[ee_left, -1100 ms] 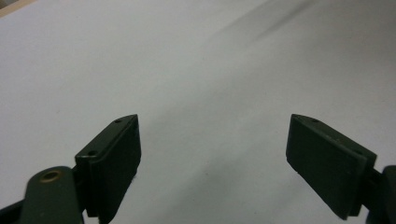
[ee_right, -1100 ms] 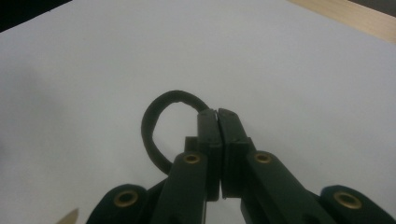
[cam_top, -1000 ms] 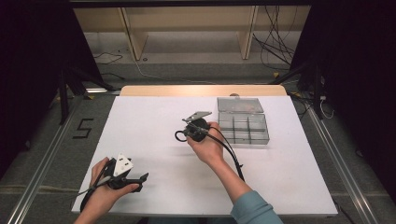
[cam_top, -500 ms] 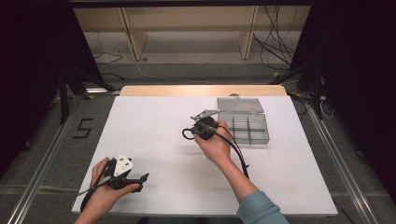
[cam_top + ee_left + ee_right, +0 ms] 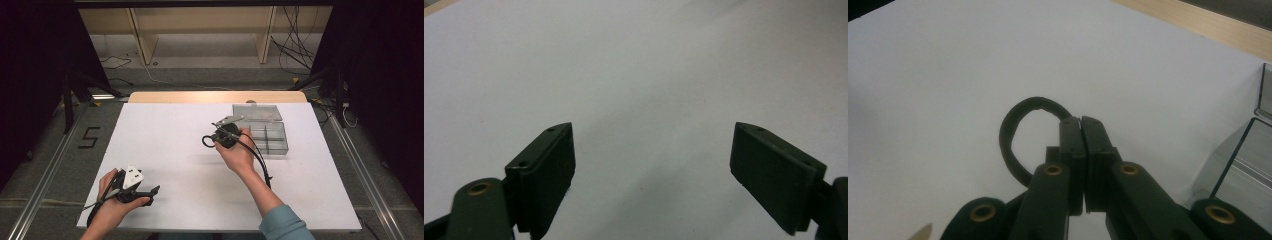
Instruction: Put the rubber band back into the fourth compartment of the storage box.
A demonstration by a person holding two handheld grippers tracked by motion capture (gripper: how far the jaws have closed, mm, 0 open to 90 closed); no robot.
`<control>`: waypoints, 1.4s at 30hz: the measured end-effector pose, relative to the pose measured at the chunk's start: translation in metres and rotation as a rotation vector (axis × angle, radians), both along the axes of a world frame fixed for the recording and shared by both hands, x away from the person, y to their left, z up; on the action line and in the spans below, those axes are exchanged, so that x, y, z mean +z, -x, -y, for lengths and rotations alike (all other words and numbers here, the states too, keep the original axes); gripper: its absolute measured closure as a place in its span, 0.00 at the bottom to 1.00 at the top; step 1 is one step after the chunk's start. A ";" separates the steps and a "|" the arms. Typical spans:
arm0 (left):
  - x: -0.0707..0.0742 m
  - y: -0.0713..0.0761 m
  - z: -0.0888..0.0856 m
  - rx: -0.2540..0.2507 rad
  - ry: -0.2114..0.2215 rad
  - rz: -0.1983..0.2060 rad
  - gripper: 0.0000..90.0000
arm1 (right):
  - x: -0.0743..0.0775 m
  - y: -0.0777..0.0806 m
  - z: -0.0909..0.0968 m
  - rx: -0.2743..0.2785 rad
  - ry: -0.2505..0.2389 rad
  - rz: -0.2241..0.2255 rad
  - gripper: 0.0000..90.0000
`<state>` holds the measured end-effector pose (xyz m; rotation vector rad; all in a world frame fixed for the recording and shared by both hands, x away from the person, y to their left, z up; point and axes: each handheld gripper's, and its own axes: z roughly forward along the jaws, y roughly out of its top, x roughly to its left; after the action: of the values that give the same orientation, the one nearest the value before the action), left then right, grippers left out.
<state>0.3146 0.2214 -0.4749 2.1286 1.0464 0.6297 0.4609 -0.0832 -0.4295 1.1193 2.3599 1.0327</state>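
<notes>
A clear compartmented box (image 5: 266, 135) sits on the right half of the white counter (image 5: 170, 145), its lid (image 5: 256, 112) open toward the far edge. Just beside its near-left corner the right gripper (image 5: 207, 141) is held above the surface, jaws pressed together, a black cable loop (image 5: 1015, 132) curling beside them. The left gripper (image 5: 156, 189) rests near the front-left corner, well apart, jaws spread wide over bare counter.

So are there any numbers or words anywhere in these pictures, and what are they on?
"5": a dark numeral marked on the grey floor, left of the white table.
No readable text on the clear compartment box, the left gripper or the right gripper.
</notes>
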 end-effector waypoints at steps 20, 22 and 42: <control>-0.001 0.000 0.002 0.004 0.007 -0.001 0.21 | 0.006 -0.008 0.035 -0.069 0.011 -0.007 1.00; -0.001 0.000 0.002 0.003 0.007 0.000 0.21 | 0.006 -0.009 0.040 -0.078 0.014 -0.008 1.00; 0.000 0.000 0.002 0.000 0.004 -0.001 0.21 | 0.001 -0.023 0.072 -0.159 0.045 -0.042 1.00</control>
<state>0.3145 0.2194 -0.4754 2.1255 1.0479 0.6257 0.4839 -0.1555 -0.4284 1.2993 2.2711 0.9049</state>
